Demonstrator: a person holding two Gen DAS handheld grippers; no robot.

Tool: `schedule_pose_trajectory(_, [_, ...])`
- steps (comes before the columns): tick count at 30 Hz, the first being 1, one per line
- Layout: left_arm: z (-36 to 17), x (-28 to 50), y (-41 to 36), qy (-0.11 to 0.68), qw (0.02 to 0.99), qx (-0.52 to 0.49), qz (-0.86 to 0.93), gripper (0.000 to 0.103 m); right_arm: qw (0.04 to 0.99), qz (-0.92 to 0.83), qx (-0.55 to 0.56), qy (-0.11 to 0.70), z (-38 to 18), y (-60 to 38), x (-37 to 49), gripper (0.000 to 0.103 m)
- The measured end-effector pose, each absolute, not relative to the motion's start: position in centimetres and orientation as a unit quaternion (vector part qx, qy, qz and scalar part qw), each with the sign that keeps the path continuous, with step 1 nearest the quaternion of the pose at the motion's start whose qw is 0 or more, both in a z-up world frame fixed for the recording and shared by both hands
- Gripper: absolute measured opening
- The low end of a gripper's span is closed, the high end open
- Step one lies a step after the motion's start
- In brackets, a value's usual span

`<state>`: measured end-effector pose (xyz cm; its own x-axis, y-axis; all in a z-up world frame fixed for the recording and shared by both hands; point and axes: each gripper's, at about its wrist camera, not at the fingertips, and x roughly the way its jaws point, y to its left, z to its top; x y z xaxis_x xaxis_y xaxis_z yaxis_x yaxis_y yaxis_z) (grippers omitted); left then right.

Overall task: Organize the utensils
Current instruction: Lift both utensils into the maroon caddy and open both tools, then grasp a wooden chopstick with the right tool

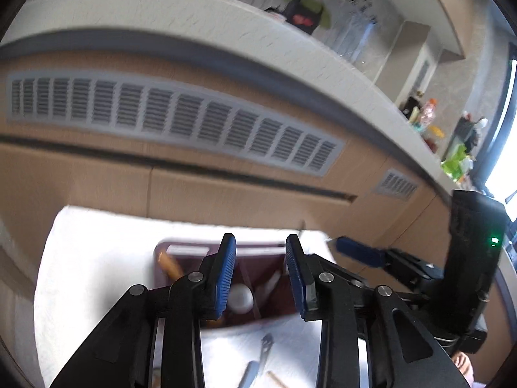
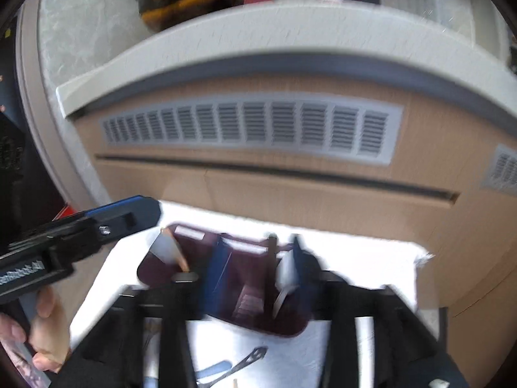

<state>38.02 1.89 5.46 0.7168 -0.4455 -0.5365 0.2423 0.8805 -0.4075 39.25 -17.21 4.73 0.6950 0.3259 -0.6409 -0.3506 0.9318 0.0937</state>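
A maroon utensil holder (image 1: pixel 258 258) with several compartments stands on a white cloth (image 1: pixel 97 258). It holds a white round spoon (image 1: pixel 240 297), a wooden handle (image 1: pixel 169 265) and a pale handle (image 1: pixel 268 286). My left gripper (image 1: pixel 259 242) hangs open just above and in front of the holder, with nothing between its blue pads. In the right wrist view the holder (image 2: pixel 245 291) also carries a dark upright handle (image 2: pixel 271 268) and a white spatula (image 2: pixel 164 245). My right gripper (image 2: pixel 257 271), blurred, is open over the holder's right half and grips nothing.
Loose utensils lie on the cloth near me: a dark slotted tool (image 2: pixel 250 359) and a blue-handled piece (image 2: pixel 213 370). Behind the cloth rises a wooden cabinet front with a grey vent grille (image 1: pixel 168 119) under a pale countertop (image 1: pixel 194 13). A hand (image 2: pixel 45 326) holds the left gripper.
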Motion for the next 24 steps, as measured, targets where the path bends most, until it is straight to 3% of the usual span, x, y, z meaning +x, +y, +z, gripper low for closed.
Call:
schedule_pose_trajectory(3, [4.7, 36.8, 2.8, 0.327, 0.914, -0.159, -0.178, 0.034, 0.926, 0.169, -0.036, 0.337, 4.1, -17.1, 38.3, 0.062])
schedule_pose_trajectory(7, [4.2, 34.1, 4.0, 0.319, 0.925, -0.138, -0.152, 0.051, 0.931, 0.148, -0.082, 0.325, 3.4, -16.9, 36.1, 0.084])
schedule_pose_trajectory(24, [-3.6, 22.6, 6.7, 0.376, 0.919, -0.068, -0.094, 0.056, 0.876, 0.114, -0.198, 0.425, -6.3, -18.1, 27.9, 0.099])
